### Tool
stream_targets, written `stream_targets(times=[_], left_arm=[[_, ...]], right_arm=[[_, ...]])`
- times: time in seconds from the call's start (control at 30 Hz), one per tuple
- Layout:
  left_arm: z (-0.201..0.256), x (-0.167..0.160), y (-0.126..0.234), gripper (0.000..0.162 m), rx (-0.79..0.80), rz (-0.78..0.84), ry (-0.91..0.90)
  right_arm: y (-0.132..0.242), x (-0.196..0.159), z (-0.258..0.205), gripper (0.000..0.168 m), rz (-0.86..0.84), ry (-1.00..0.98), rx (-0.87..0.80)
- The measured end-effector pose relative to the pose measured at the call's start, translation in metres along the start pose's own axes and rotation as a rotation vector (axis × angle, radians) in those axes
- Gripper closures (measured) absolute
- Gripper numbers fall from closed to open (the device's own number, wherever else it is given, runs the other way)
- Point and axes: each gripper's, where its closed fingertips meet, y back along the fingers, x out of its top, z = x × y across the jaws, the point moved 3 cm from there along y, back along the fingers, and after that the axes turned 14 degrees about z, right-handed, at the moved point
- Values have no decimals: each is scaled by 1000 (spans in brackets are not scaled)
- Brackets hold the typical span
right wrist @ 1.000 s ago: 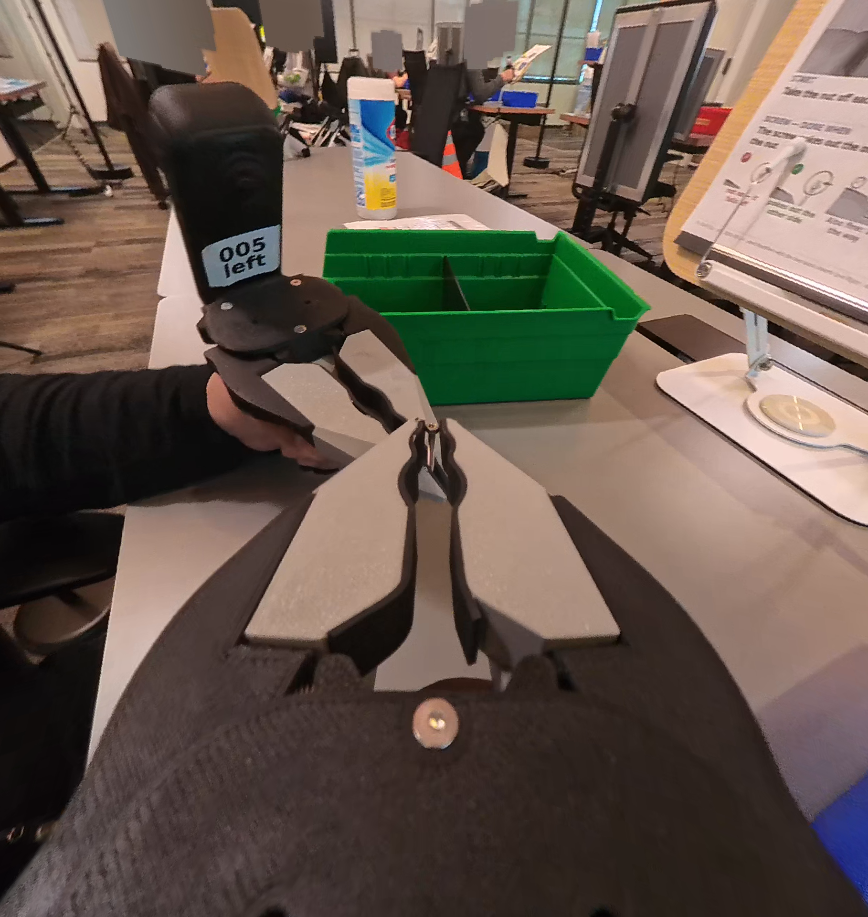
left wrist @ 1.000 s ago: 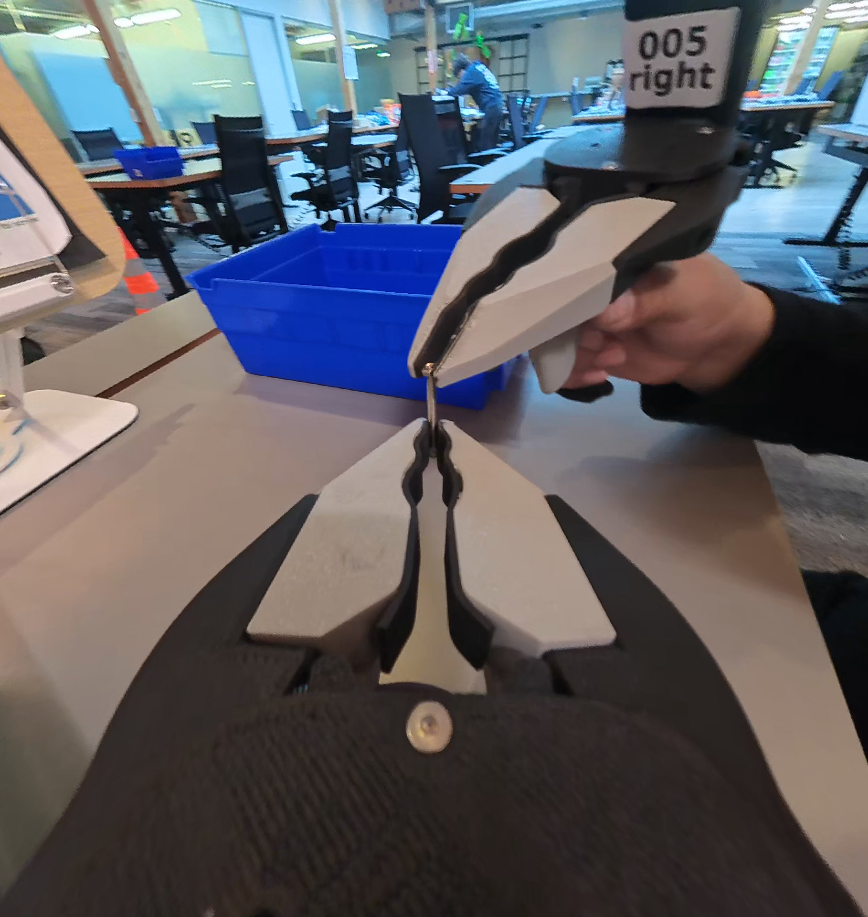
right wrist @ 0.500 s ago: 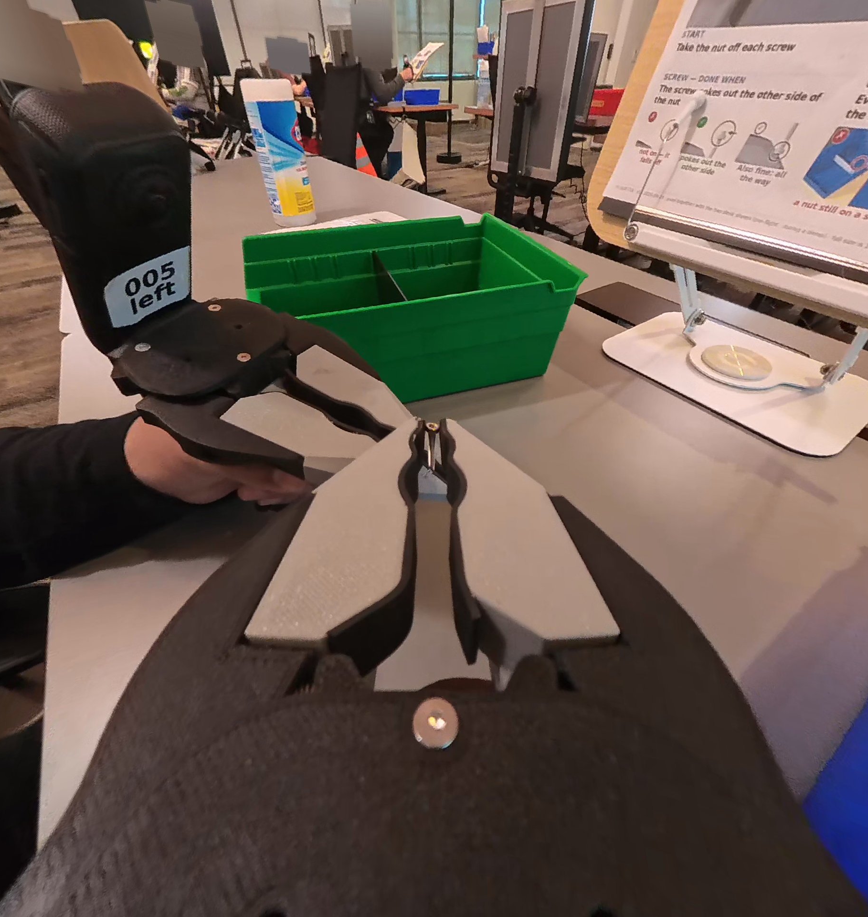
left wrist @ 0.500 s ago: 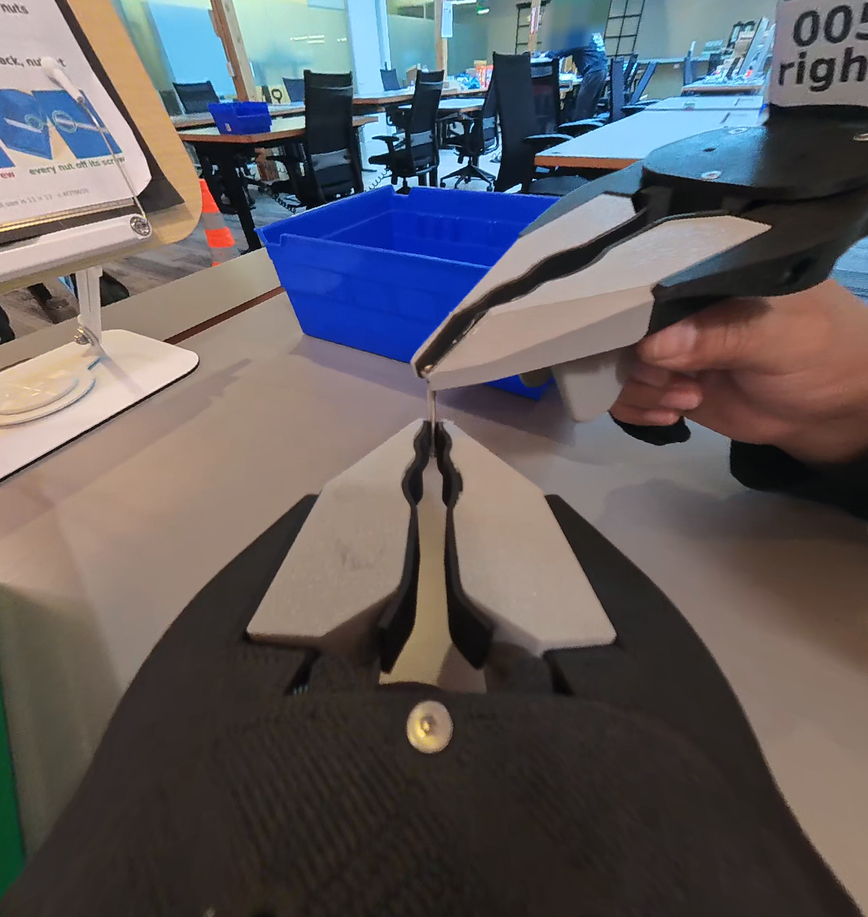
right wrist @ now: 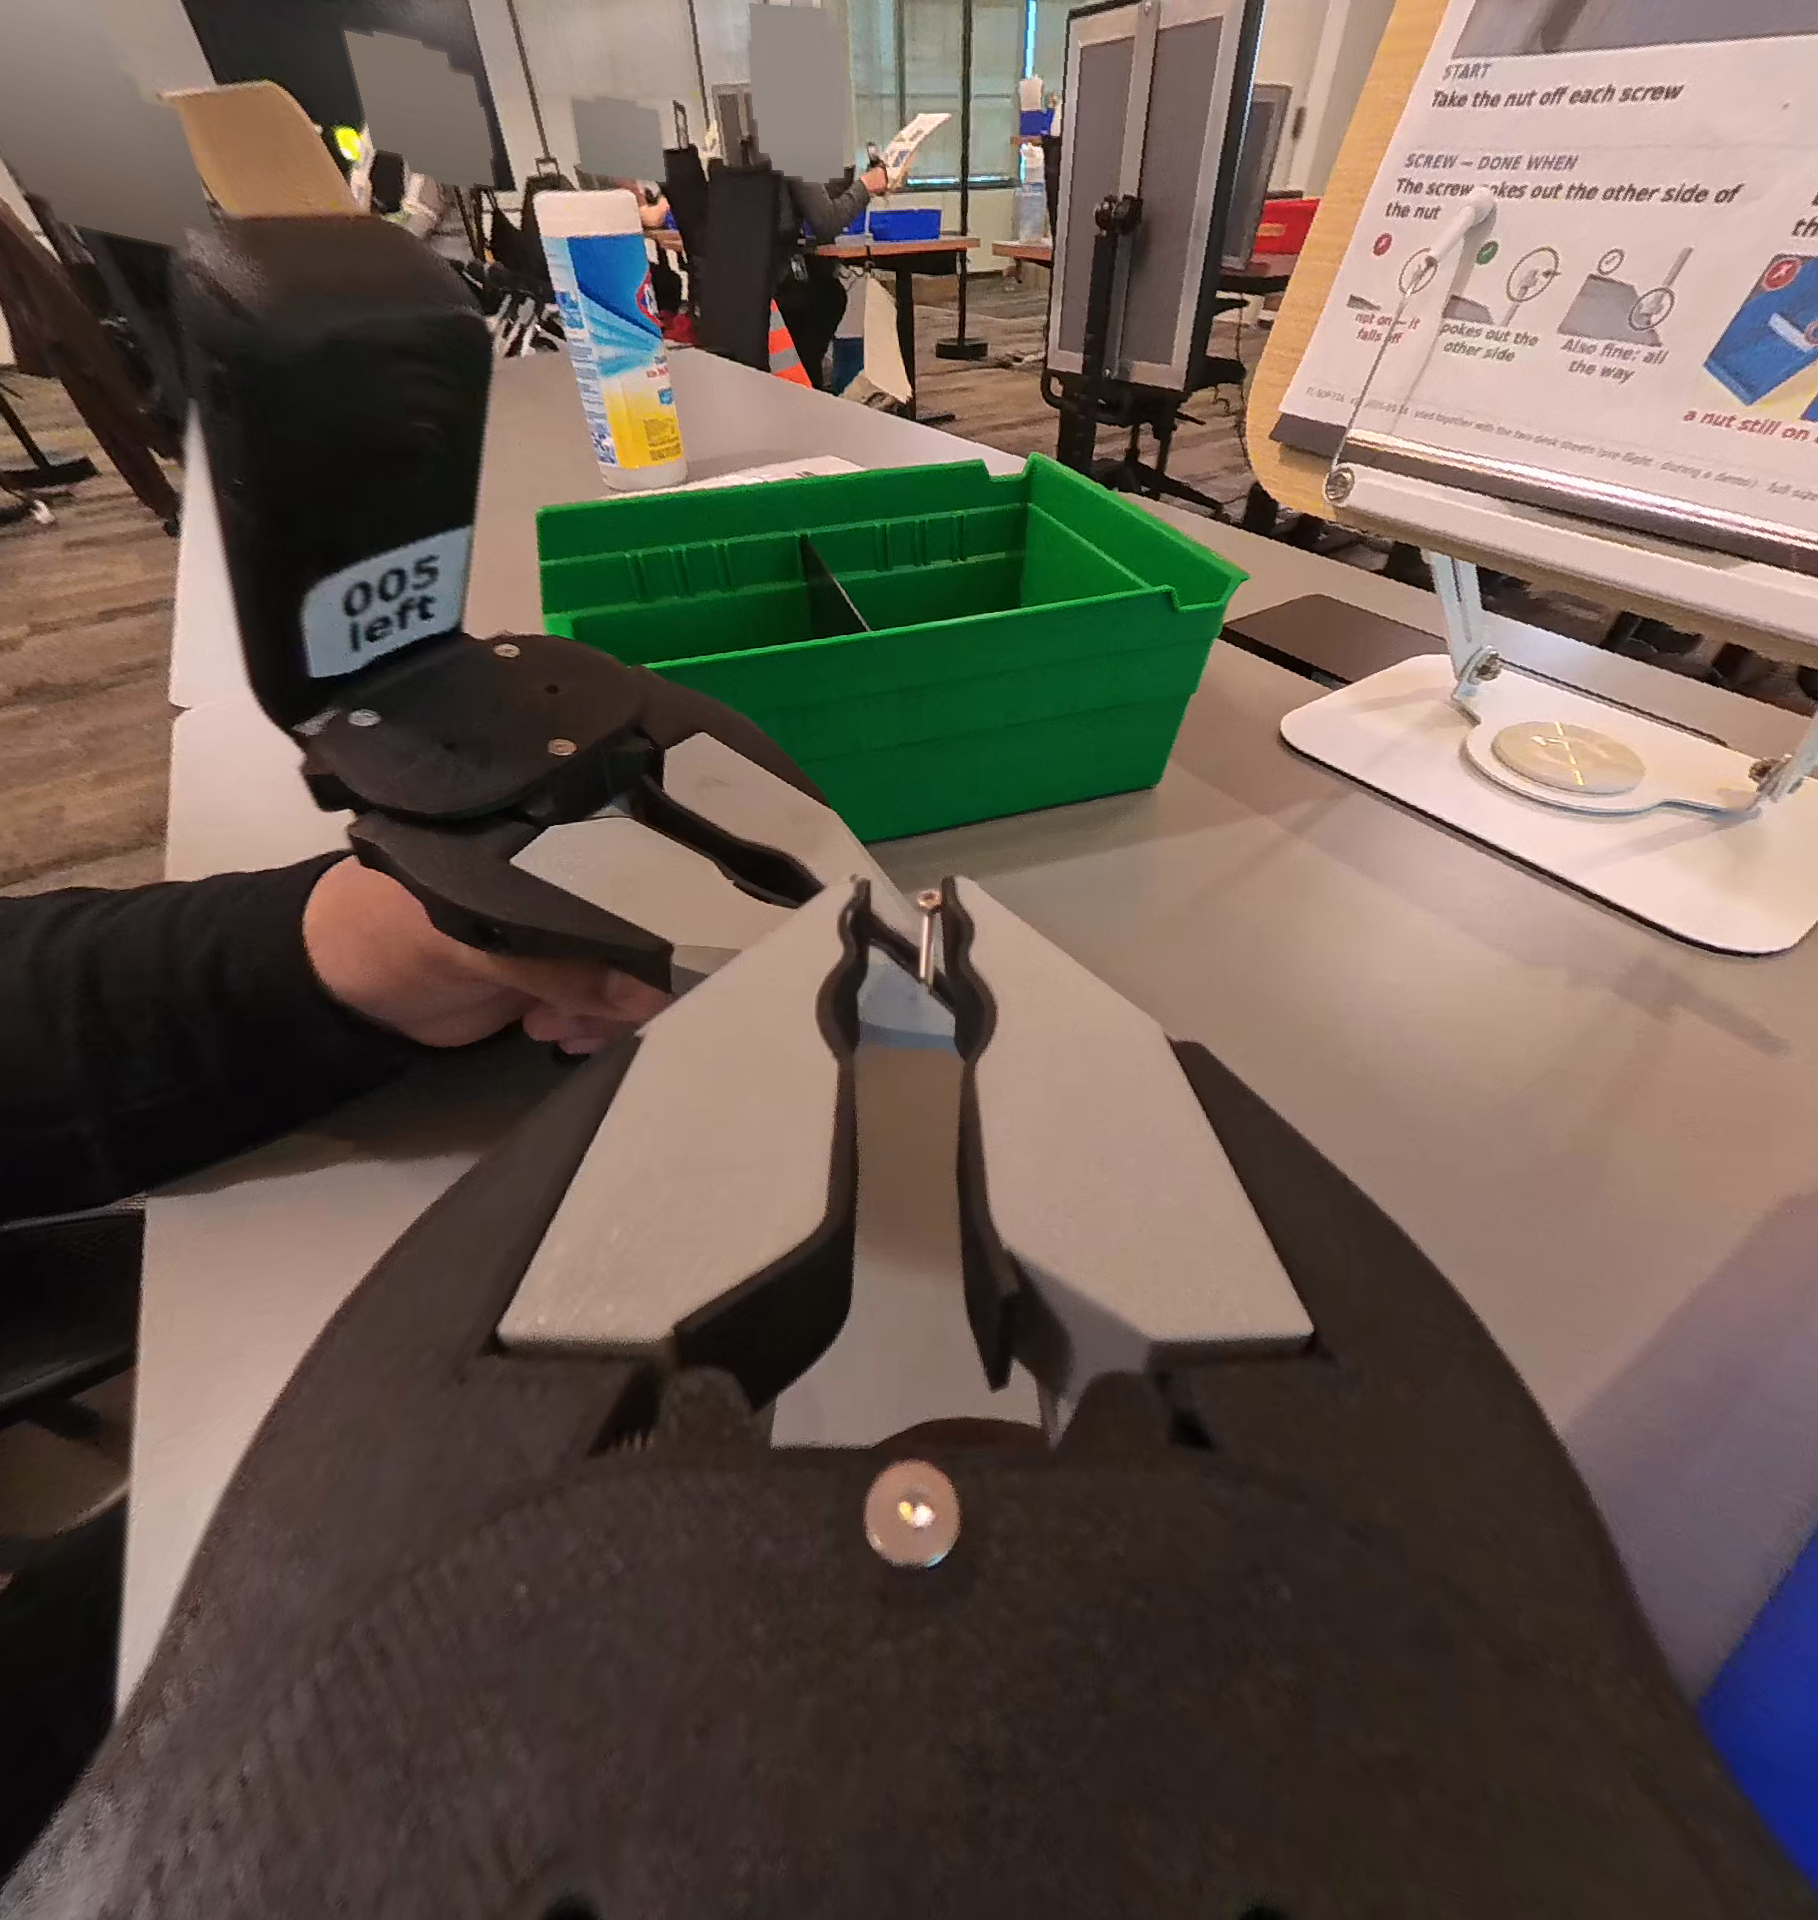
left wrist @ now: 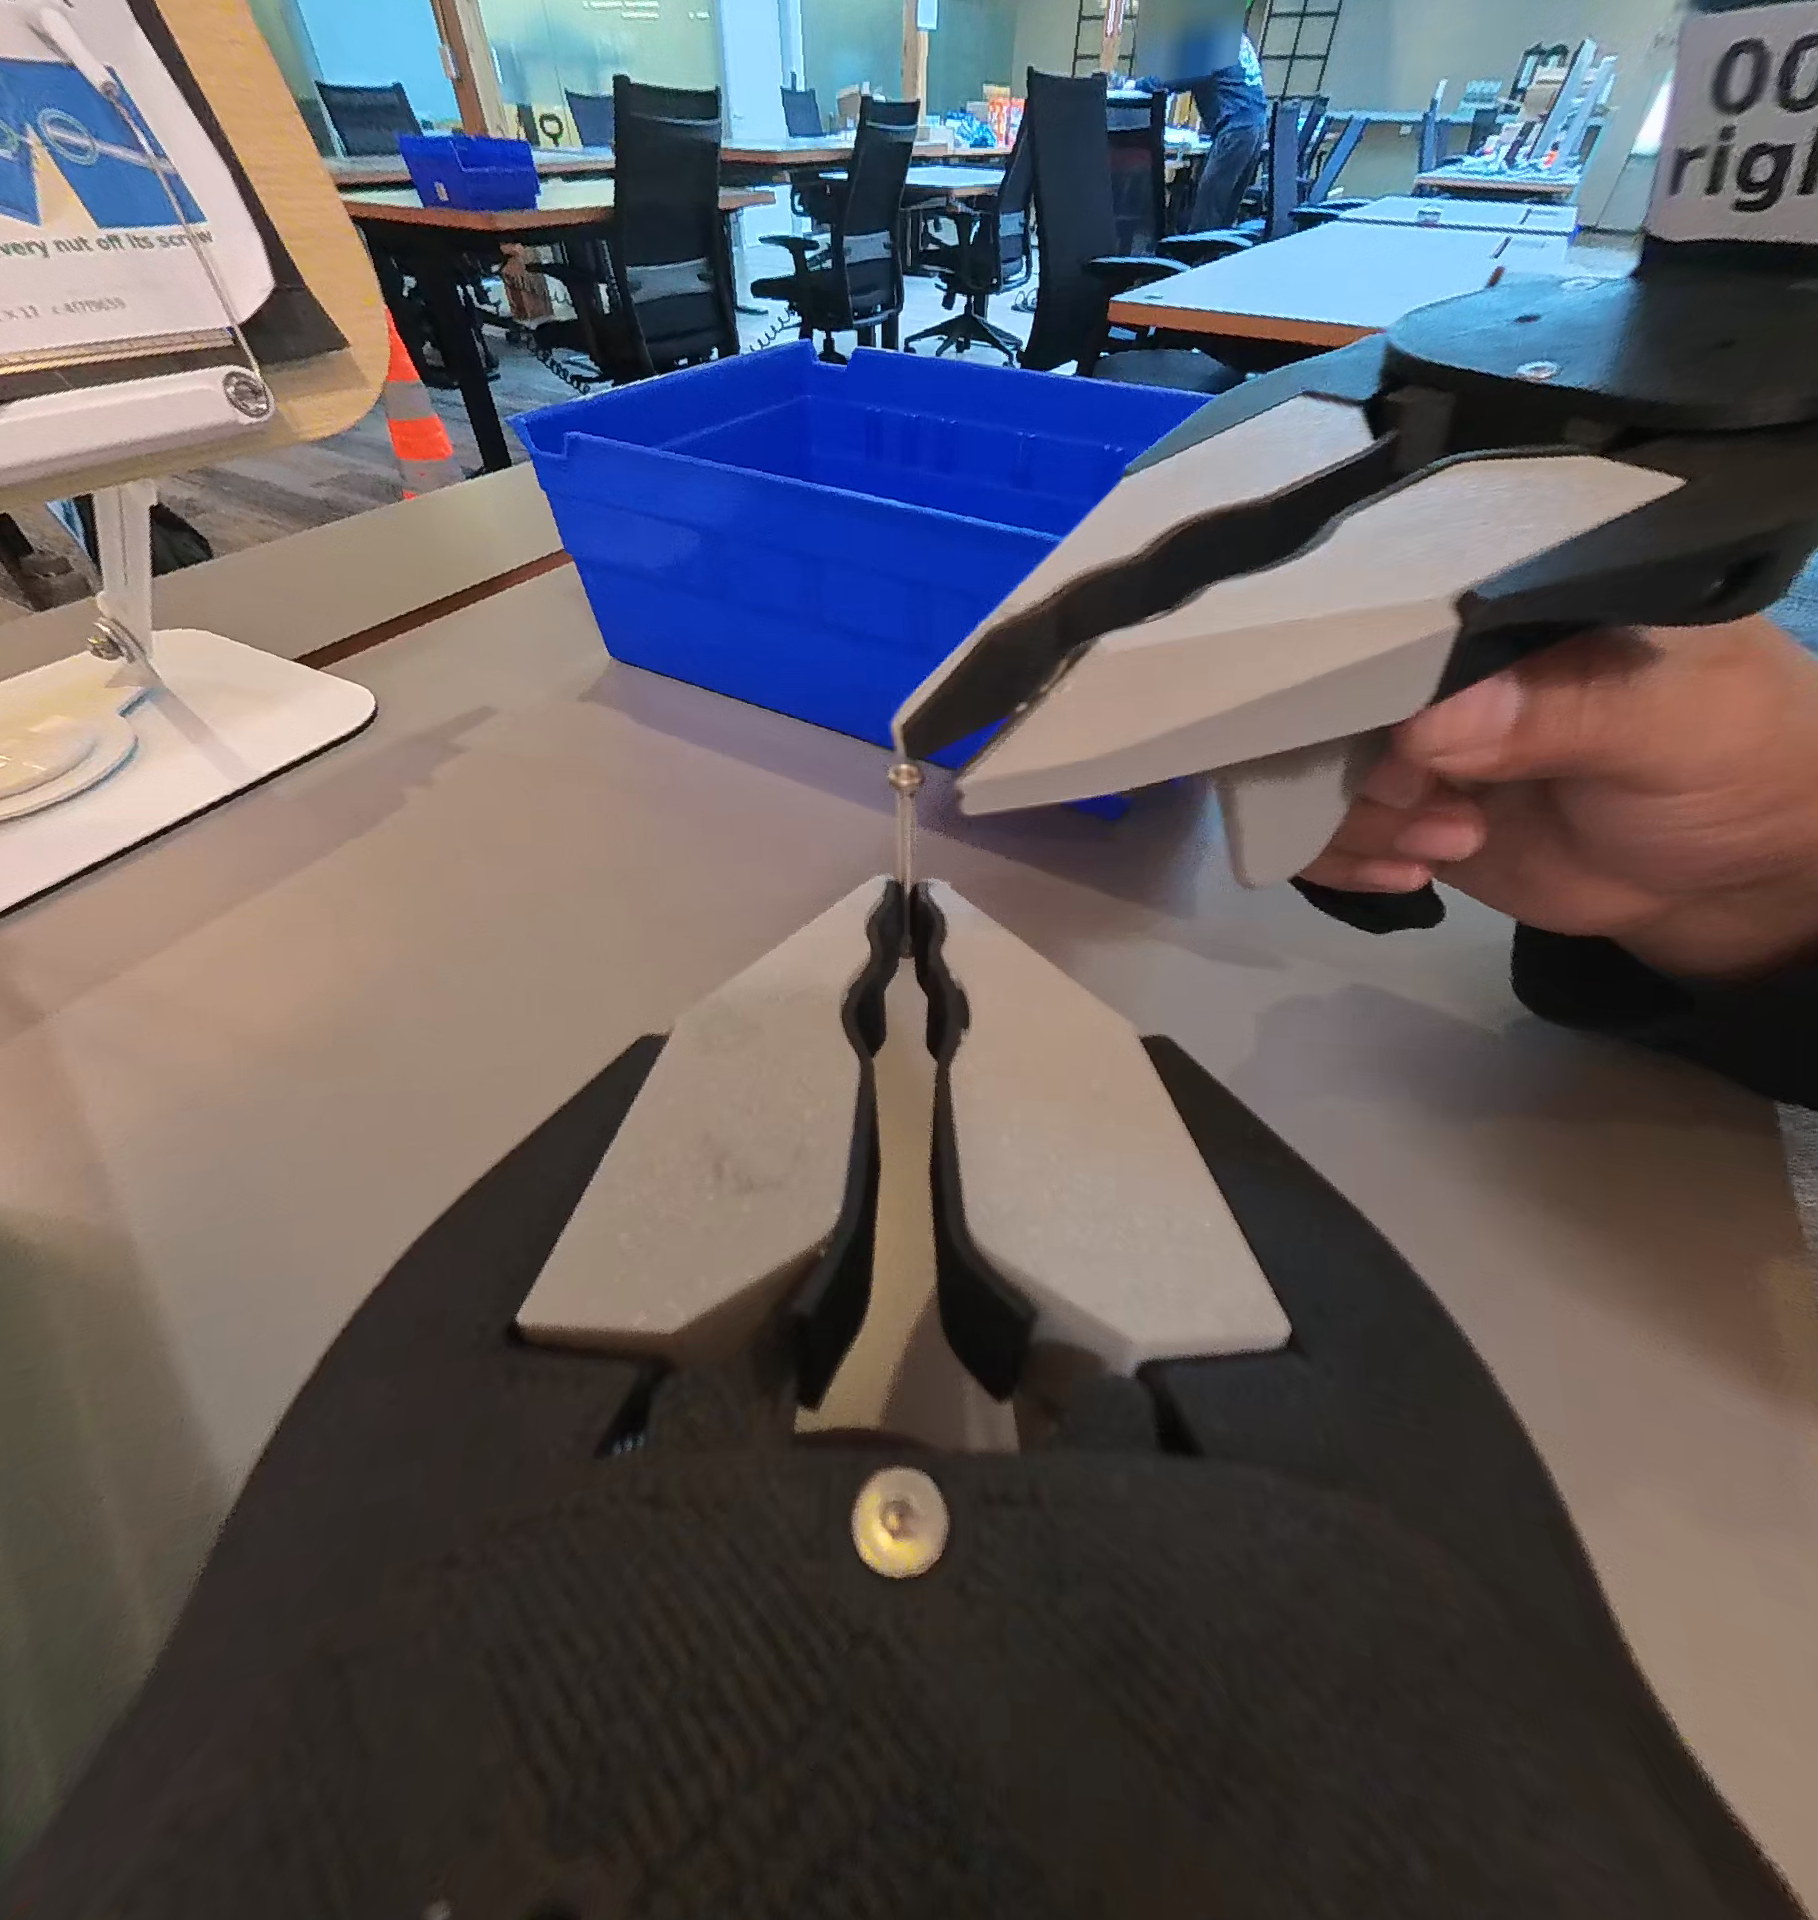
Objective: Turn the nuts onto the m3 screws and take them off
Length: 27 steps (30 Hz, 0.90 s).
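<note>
Here, left hand-held gripper [left wrist: 905, 902] pinching upright screw [left wrist: 903, 831], right hand-held gripper [right wrist: 903, 914] parted.

screw [left wrist: 903, 831]: shiny metal | blue bin [left wrist: 822, 540]: glossy plastic | table [left wrist: 365, 987]: smooth matt grey

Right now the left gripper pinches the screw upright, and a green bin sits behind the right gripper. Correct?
Not quite: the bin behind the right gripper is blue, as the left wrist view shows. The left gripper does pinch the screw upright.
</note>
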Motion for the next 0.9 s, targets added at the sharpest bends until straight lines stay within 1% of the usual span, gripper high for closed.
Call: stream_targets(times=[0.17,0.3,0.47,0.77,0.9], left_arm=[[0,-1,0,162,-5,-5,5],[2,-1,-1,162,-16,-3,4],[10,1,-1,162,-64,9,6],[24,4,-2,162,-134,23,-24],[30,6,-2,162,-159,34,-29]], right_arm=[[14,12,1,154,52,4,23],[22,12,4,149,56,17,65],[19,7,-3,142,34,8,198],[14,2,-10,139,22,20,298],[12,1,-13,139,28,22,317]])
